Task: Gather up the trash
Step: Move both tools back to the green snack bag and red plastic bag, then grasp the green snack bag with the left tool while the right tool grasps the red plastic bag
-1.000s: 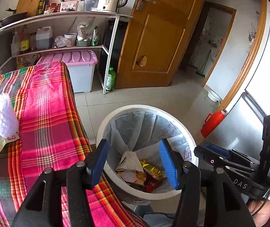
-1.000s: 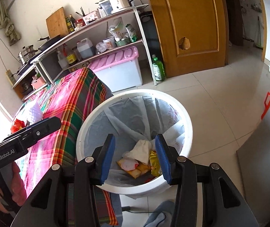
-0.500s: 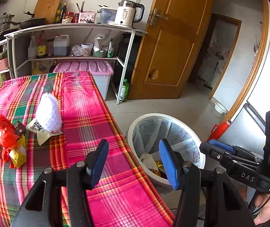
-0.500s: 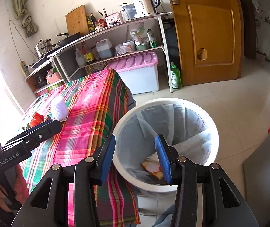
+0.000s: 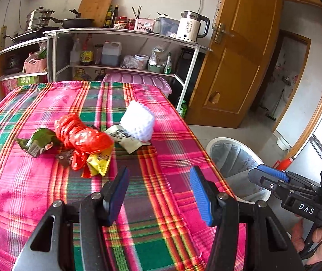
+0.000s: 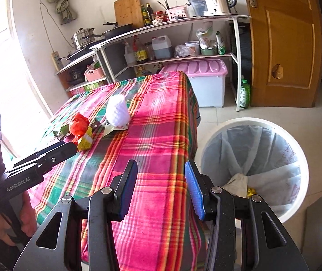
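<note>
Several pieces of trash were seen clustered on the plaid tablecloth (image 5: 165, 203): one white foam net (image 5: 138, 122), one red plastic bag (image 5: 82, 135), one yellow wrapper (image 5: 99, 161), one green wrapper (image 5: 39, 141) and one printed packet (image 5: 127, 139) (partly under the net). One lined white bin (image 6: 254, 167) was seen beside the table, already holding scraps. Nothing was seen between the pile and the left gripper (image 5: 158, 189), whose jaws were spread wide and empty short of it. The right gripper (image 6: 161, 187) was likewise held open and empty over the cloth.

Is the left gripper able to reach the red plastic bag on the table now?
Probably yes: the left gripper is open and empty, and only bare tablecloth lies before the red plastic bag.
</note>
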Tool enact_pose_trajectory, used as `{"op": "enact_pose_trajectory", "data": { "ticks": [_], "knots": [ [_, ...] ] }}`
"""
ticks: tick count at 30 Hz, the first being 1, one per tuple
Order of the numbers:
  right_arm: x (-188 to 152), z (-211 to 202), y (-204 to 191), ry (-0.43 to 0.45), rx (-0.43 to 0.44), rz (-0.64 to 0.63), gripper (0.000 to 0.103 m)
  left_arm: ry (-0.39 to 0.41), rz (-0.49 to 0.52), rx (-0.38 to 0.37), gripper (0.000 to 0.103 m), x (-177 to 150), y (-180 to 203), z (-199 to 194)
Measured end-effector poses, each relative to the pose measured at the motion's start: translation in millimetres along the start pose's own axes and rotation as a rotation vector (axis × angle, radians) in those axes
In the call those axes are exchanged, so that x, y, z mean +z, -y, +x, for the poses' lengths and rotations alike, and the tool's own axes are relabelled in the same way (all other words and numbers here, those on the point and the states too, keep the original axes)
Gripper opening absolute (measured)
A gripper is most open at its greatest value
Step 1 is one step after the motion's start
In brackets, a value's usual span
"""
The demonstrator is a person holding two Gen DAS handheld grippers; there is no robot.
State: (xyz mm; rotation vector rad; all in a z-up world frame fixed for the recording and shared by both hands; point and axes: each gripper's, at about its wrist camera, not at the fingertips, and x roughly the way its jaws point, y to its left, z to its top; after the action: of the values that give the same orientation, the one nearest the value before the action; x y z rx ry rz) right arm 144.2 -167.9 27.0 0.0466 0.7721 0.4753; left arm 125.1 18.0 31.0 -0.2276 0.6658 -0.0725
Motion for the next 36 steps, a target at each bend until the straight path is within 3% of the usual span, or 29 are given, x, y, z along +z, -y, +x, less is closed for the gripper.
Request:
{"op": "enact_pose_trajectory", "data": {
  "ticks": [21, 27, 36],
  "knots": [
    [32.8, 60.9, -96.5, -0.035, 0.158, -0.180, 0.045, 0.043, -0.120, 0.173, 0.058, 14.6, -117.3, -16.4],
    [47.2, 82.0, -125.0, -0.029, 0.203, -0.243, 0.051, 0.030, -0.131, 0.190, 0.058, 20.8, -148.5, -10.6],
    [54.8, 125.1, -158.1, -0.072, 0.221, -0.335, 0.051, -0.018, -0.119, 0.185, 0.059, 33.0, -180.1, 10.0]
  ]
}}
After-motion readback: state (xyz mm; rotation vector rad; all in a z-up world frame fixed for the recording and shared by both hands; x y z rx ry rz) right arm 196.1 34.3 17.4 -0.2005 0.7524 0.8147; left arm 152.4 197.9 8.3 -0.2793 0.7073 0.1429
